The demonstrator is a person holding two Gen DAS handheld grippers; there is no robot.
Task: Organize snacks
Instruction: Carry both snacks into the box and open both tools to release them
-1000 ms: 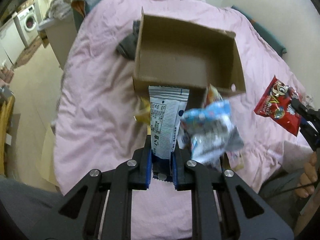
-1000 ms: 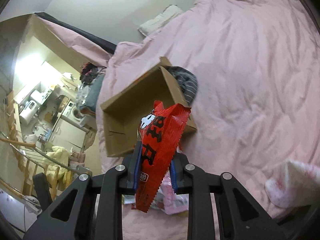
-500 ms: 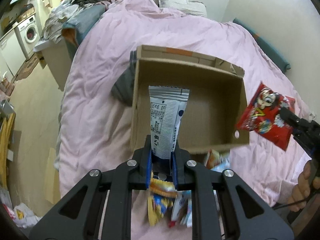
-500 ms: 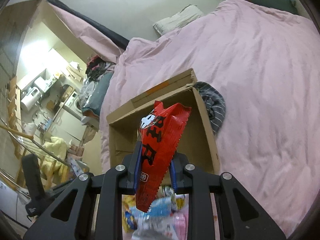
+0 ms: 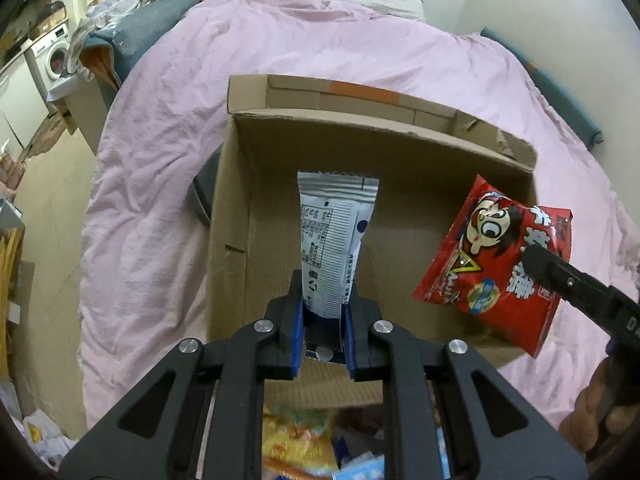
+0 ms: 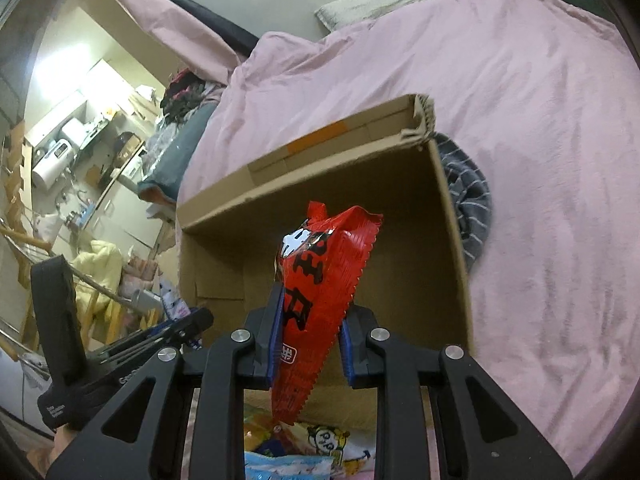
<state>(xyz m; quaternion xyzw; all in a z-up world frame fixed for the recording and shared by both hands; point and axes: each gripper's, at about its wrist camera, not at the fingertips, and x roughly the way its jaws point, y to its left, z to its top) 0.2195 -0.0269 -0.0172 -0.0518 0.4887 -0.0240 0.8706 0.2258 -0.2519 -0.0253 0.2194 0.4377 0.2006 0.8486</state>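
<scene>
Standing lengthwise out of the clamped left gripper (image 5: 323, 334), the silver packet (image 5: 334, 240) now hangs over the open cardboard box (image 5: 240, 200) it previously sat short of, as does the red bag (image 6: 320, 280) pinched in the right gripper (image 6: 307, 350), so both look ready to drop.
</scene>
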